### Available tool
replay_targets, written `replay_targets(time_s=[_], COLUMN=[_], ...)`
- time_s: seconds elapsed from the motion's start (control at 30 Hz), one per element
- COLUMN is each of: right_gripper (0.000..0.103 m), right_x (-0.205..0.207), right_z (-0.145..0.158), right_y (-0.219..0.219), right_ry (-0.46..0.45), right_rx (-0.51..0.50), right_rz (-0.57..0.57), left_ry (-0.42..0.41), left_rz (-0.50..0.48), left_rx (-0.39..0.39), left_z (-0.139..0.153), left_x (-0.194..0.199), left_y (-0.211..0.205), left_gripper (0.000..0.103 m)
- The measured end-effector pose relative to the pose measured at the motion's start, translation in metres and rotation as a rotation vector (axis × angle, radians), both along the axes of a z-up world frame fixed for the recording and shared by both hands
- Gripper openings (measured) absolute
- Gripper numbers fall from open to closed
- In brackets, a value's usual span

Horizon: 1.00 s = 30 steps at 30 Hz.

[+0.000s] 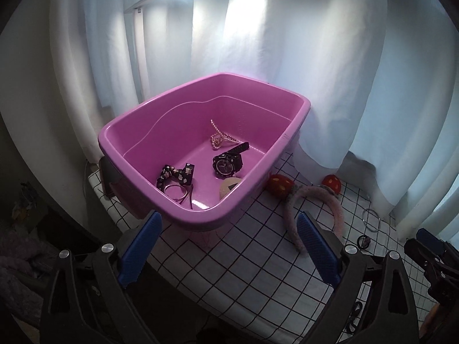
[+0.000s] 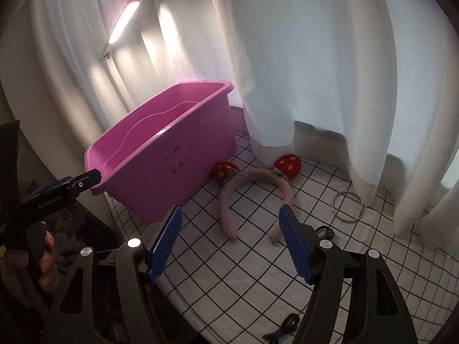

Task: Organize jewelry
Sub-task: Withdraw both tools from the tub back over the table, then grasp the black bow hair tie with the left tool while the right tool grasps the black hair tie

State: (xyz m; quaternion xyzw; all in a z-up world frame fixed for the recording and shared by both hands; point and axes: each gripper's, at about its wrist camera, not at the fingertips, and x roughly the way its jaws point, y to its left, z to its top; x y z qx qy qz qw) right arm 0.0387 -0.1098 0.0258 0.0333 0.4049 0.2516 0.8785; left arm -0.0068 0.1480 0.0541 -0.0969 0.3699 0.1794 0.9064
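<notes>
A pink plastic tub point(image 1: 206, 223) stands on the checked cloth, and in it lie a pearl necklace point(image 1: 218, 138), a black watch point(image 1: 228, 165), a black patterned bow point(image 1: 175, 173) and a thin hoop point(image 1: 175, 190). My left gripper point(image 1: 228, 216) hangs open just before the tub's near rim with nothing between its fingers. A fuzzy pink headband point(image 2: 255, 180) with two red strawberry ears lies right of the tub point(image 2: 160, 154). My right gripper point(image 2: 230, 209) is open and empty, just short of the headband's ends. Silver bangles point(image 2: 347, 203) lie further right.
White curtains hang close behind the tub and drape onto the cloth. A small dark hair tie point(image 2: 327, 232) lies by my right finger, and a dark ribbon point(image 2: 282, 329) near the front edge. A hand point(image 2: 46, 246) holds the left gripper point(image 2: 86, 179) beside the tub.
</notes>
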Motion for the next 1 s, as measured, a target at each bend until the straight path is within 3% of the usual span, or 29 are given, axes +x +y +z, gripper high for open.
replay_targets(time_s=[0.2, 0.37, 0.6, 1.0], right_gripper=[0.069, 0.069, 0.069, 0.069], right_x=[-0.023, -0.028, -0.033, -0.005], right_z=[-0.03, -0.044, -0.058, -0.073], right_y=[-0.093, -0.136, -0.144, -0.122], right_ry=[0.052, 0.068, 0.034, 0.092], right_rx=[-0.023, -0.028, -0.091, -0.049], right_rz=[-0.107, -0.128, -0.088, -0.149], left_ry=[0.023, 0.059, 0.092, 0.124], left_rz=[-0.029, -0.02, -0.002, -0.059], left_rx=[-0.013, -0.03, -0.02, -0.04], left_z=[-0.018, -0.038, -0.057, -0.075], left_x=[-0.007, -0.015, -0.018, 0.015], left_y=[-0.047, -0.077, -0.097, -0.08], left_gripper=[0.094, 0.094, 0.094, 0.094])
